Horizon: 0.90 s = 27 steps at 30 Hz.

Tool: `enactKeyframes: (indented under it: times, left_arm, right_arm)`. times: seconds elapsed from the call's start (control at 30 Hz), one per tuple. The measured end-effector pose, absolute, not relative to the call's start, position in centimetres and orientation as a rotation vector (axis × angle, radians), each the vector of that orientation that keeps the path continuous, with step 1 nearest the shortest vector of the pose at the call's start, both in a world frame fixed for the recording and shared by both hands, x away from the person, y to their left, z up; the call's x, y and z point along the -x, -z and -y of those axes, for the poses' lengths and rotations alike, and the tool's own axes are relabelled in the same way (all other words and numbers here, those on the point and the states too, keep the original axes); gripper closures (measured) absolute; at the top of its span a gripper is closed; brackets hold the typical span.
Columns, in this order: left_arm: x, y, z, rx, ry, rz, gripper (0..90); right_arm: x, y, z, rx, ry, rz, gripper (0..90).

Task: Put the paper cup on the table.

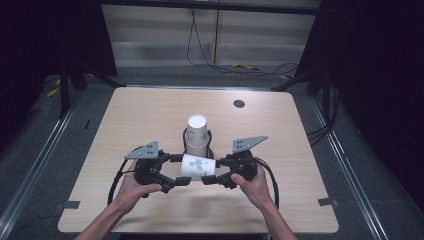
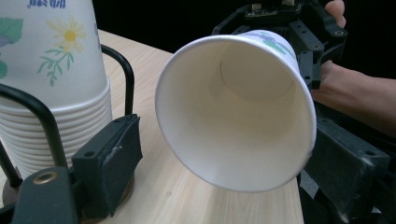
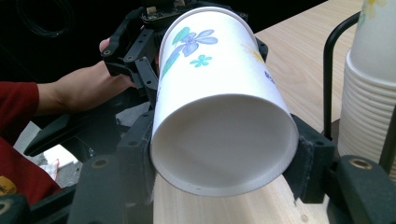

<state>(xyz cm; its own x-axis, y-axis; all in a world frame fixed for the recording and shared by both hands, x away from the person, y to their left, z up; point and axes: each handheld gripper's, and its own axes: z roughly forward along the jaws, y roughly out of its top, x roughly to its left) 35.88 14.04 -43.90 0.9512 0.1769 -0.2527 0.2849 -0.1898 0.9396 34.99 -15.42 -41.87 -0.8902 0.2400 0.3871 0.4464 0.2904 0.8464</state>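
Pale wood table (image 1: pixel 150 120), dark room around it, cables on the floor beyond. We see a single paper cup (image 1: pixel 198 166) held on its side above the table, between the two grippers, just in front of a stack of cups (image 1: pixel 197 135) standing upside down in a black wire holder (image 1: pixel 185 140).

Right gripper (image 1: pixel 212 172): jaws clamped on the cup's base end, one pad on each side of the wall, seen clearly in the right gripper view.

Left gripper (image 1: pixel 177 170): jaws stand apart around the cup's mouth end. In the left gripper view the near pad is clear of the rim; we cannot tell whether the far pad touches.

Cup's long axis runs level, roughly left to right across the table; open mouth faces the left gripper, closed base faces the right gripper.

Both hands come in from the near edge, forearms angled inward, left hand (image 1: pixel 131 187) and right hand (image 1: pixel 255 184) wrapped around the gripper bodies, the two grippers pointing at each other.
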Motion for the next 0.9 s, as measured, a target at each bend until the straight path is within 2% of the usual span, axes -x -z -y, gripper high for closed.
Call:
enactKeyframes:
  times: [0.5, 0.6, 0.9]
  left_arm:
    - [-35.88, 44.03, -13.69, -1.732, 0.141, -0.361, 15.5]
    - [-35.79, 43.97, -13.65, -1.713, 0.162, -0.346, 20.8]
    - [-35.81, 44.03, -13.34, -1.709, 0.201, -0.34, 20.6]
  right_arm:
    - [-35.0, 42.23, 14.91, 0.629, 1.638, 2.358, 36.7]
    - [-34.99, 42.29, 14.84, 0.614, 1.641, 2.353, 36.6]
    - [-34.91, 42.28, 14.8, 0.591, 1.648, 2.345, 36.5]
